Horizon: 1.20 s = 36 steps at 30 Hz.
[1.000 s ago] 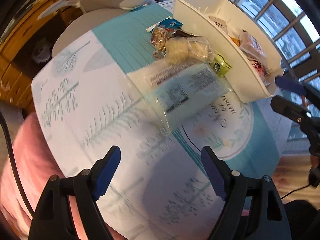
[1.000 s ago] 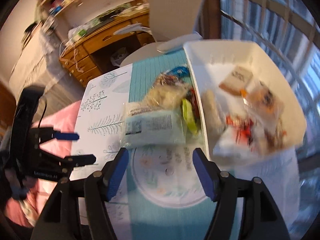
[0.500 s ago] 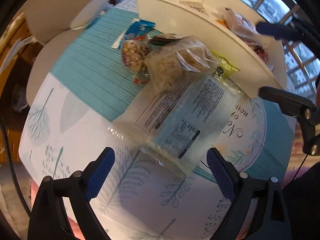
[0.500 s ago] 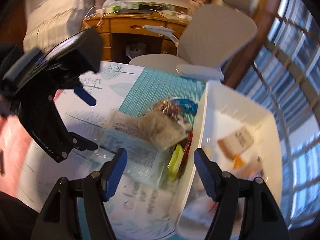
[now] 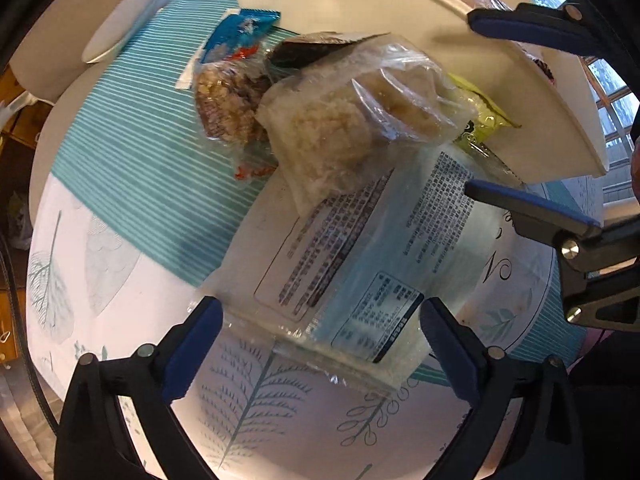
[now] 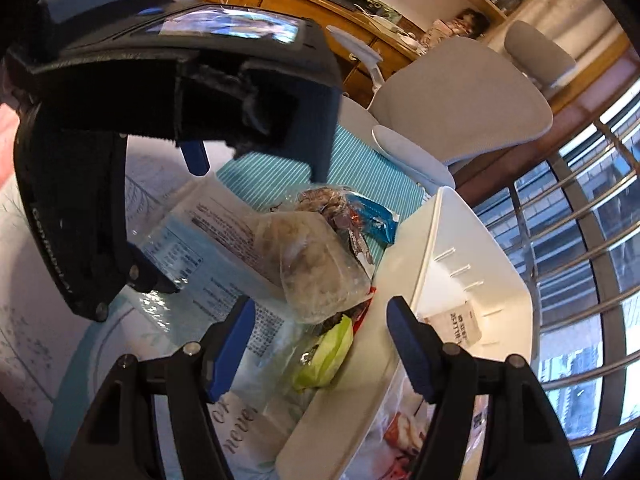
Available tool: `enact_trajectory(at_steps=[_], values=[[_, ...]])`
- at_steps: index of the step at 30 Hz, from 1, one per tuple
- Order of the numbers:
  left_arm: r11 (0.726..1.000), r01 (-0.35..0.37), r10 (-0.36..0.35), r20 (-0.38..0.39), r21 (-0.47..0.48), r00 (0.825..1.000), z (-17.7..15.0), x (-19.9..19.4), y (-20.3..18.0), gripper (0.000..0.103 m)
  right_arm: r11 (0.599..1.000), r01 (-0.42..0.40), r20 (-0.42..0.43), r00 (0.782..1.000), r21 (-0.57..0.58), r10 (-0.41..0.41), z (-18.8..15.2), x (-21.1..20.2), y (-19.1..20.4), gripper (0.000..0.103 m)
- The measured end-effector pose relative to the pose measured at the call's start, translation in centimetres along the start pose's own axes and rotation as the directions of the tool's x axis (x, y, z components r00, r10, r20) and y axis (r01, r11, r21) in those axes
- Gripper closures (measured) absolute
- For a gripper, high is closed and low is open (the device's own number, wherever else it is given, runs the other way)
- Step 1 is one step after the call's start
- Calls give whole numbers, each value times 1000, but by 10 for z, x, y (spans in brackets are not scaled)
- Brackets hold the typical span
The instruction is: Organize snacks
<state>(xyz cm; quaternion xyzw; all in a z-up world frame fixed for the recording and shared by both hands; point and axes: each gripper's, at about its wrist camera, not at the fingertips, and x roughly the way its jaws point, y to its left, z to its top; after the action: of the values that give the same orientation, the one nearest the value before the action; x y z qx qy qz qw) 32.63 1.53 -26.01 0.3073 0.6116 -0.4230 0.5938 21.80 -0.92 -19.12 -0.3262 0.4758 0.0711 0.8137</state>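
The left gripper (image 5: 316,344) is held apart astride the flat, glossy printed packet (image 5: 360,248). Beyond it, a crinkled clear bag (image 5: 352,120) is stacked. The right gripper (image 6: 320,332), likewise spread, straddles the smooth white bin (image 6: 448,280) wall.

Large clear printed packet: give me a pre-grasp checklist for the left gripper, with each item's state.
1. Left gripper open: ok, jaws spread wide.
2. Jaws straddle the large clear printed packet: ok, its near end lies between the fingertips.
3. Packet free to lift: not ok, the clear bag of pale crumbly snack lies on its far end.
4. Right gripper out of the way: not ok, it is open and close beside the packet.
5. White bin has room: ok, bare floor shows.
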Motion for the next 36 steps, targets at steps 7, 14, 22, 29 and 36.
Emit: enact_trajectory(at_steps=[7, 14, 22, 29, 36], values=[[1000, 12, -11, -8, 12, 1000, 11, 4, 16, 0, 998, 18, -22, 1000, -65, -19, -1, 14, 9, 55], [996, -31, 32, -9, 83, 999, 25, -2, 19, 0, 995, 57, -15, 998, -83, -58, 3, 23, 12, 67], [987, -4, 12, -47, 162, 999, 35, -2, 21, 0, 997, 48, -9, 999, -66, -49, 3, 25, 7, 86], [984, 24, -15, -53, 174, 998, 58, 6, 14, 0, 996, 55, -14, 998, -77, -57, 0, 19, 7, 86], [985, 53, -41, -77, 164, 996, 73, 17, 5, 0, 996, 68, -54, 996, -61, -72, -1, 15, 2, 86]])
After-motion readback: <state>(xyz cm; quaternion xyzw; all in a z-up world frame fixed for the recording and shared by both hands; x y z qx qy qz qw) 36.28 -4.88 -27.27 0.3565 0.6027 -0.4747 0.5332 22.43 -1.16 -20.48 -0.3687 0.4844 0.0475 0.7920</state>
